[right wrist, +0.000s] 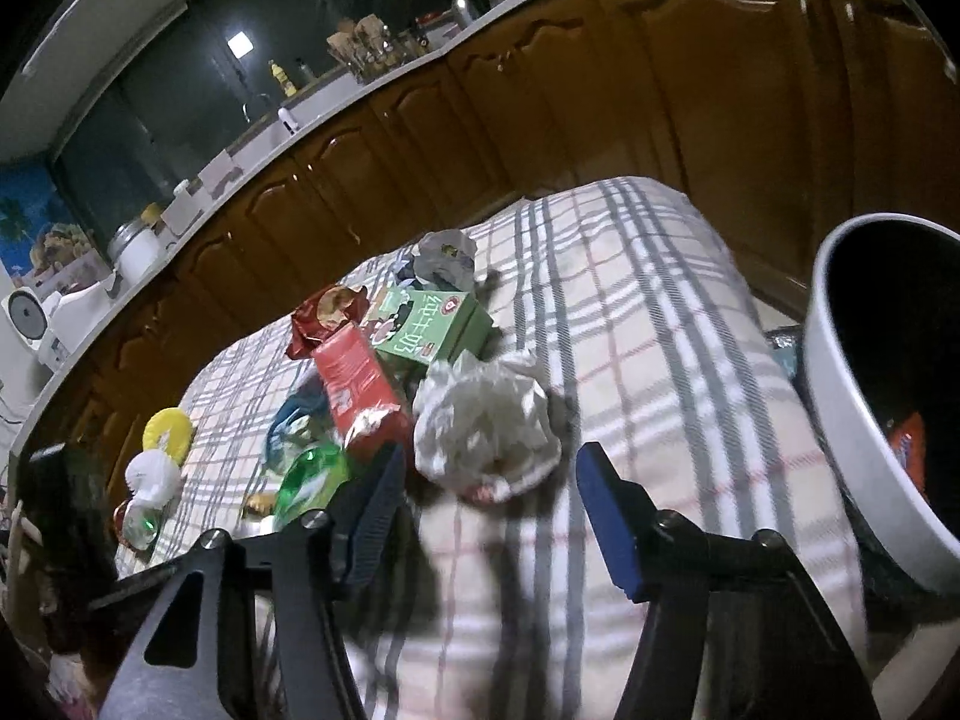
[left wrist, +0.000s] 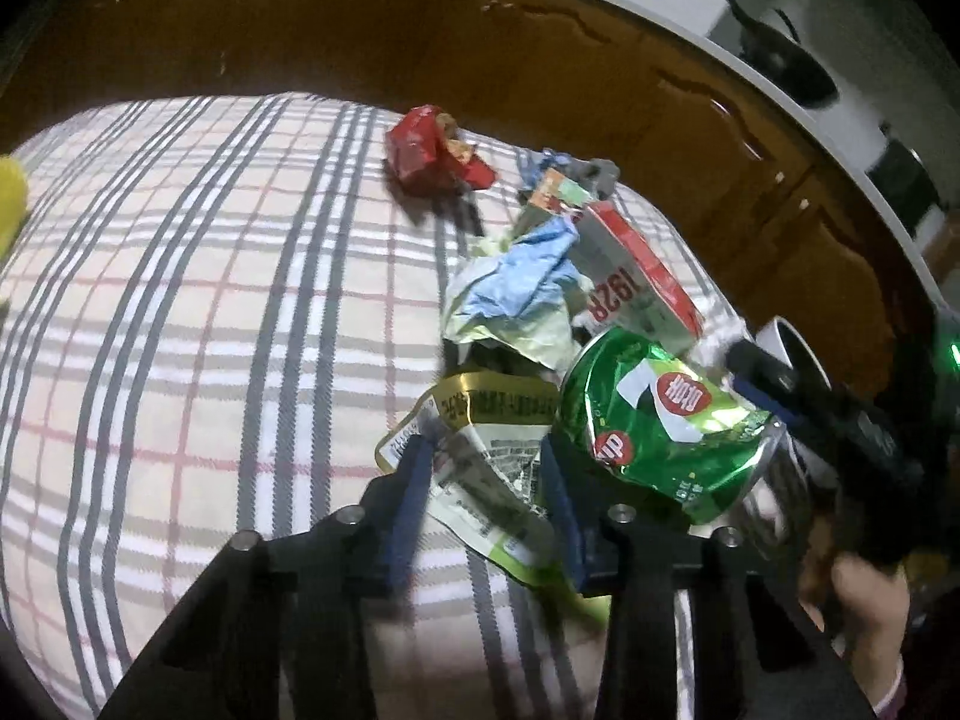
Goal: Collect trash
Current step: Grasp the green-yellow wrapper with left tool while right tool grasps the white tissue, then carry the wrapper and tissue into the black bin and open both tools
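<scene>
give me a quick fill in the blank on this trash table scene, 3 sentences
1. The tablecloth has a ____ pattern.
2. The crumpled white paper lies just ahead of the ____ gripper.
3. The flat printed wrapper lies between the fingers of the ____ gripper.

Missing words: plaid; right; left

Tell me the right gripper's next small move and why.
Probably ease forward and close: the right gripper is open, the crumpled white wrapper lies just ahead between its fingers, and the bin waits at its right.
</scene>
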The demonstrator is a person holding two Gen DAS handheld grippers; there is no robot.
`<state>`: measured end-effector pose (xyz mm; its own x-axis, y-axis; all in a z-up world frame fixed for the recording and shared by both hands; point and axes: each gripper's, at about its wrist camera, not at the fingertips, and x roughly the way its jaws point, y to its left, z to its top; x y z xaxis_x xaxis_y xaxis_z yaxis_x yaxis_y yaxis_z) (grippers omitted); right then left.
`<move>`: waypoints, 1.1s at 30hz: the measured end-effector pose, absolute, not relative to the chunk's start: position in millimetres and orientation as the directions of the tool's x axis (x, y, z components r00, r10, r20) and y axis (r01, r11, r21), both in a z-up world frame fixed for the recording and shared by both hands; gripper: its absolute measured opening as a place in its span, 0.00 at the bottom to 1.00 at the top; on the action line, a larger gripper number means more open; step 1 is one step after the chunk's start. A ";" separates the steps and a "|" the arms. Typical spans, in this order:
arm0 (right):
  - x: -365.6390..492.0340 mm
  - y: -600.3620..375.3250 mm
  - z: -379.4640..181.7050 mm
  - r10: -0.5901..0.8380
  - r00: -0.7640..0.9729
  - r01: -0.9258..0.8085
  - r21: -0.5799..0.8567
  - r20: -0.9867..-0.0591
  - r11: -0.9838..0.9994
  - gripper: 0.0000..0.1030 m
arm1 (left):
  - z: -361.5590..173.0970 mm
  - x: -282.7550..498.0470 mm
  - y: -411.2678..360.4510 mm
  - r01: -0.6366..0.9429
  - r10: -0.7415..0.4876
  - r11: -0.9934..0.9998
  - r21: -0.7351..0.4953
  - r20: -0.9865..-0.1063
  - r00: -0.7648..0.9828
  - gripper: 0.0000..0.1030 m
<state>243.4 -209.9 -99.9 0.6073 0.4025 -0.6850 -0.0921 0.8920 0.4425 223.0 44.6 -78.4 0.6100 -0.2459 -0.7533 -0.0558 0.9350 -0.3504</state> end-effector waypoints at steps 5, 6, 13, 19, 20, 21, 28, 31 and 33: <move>255.1 -199.1 -110.2 0.413 0.575 -0.106 0.436 -0.707 0.894 0.31 | -74.8 215.6 38.6 0.019 -0.263 0.946 -0.323 -0.734 0.626 0.09; 252.7 -198.1 -108.8 0.406 0.582 -0.111 0.426 -0.705 0.898 0.27 | -73.5 214.0 38.7 0.025 -0.261 0.948 -0.317 -0.730 0.631 0.09; 228.4 -204.3 -93.4 0.385 0.617 -0.121 0.400 -0.686 0.908 0.11 | -55.1 199.0 42.5 0.052 -0.256 0.952 -0.302 -0.691 0.676 0.06; 210.3 -222.6 -79.4 0.376 0.653 -0.095 0.421 -0.658 0.902 0.11 | -27.5 184.0 40.9 0.089 -0.269 0.950 -0.300 -0.638 0.722 0.06; 208.8 -224.7 -77.3 0.374 0.657 -0.093 0.422 -0.654 0.902 0.11 | -21.0 181.9 40.8 0.101 -0.276 0.948 -0.301 -0.626 0.730 0.06; 205.3 -228.2 -74.3 0.373 0.663 -0.090 0.426 -0.649 0.900 0.11 | -16.4 178.8 39.3 0.110 -0.282 0.947 -0.301 -0.619 0.733 0.06; 185.5 -251.7 -63.6 0.352 0.697 -0.059 0.439 -0.625 0.897 0.11 | -0.7 172.9 15.2 0.184 -0.340 0.934 -0.307 -0.598 0.726 0.06; 176.9 -262.3 -62.1 0.337 0.707 -0.042 0.438 -0.622 0.898 0.11 | -0.4 175.6 -3.0 0.221 -0.361 0.929 -0.297 -0.599 0.715 0.06; 170.6 -270.4 -61.0 0.323 0.715 -0.027 0.437 -0.620 0.899 0.11 | -1.4 179.5 -14.3 0.241 -0.373 0.926 -0.291 -0.602 0.706 0.06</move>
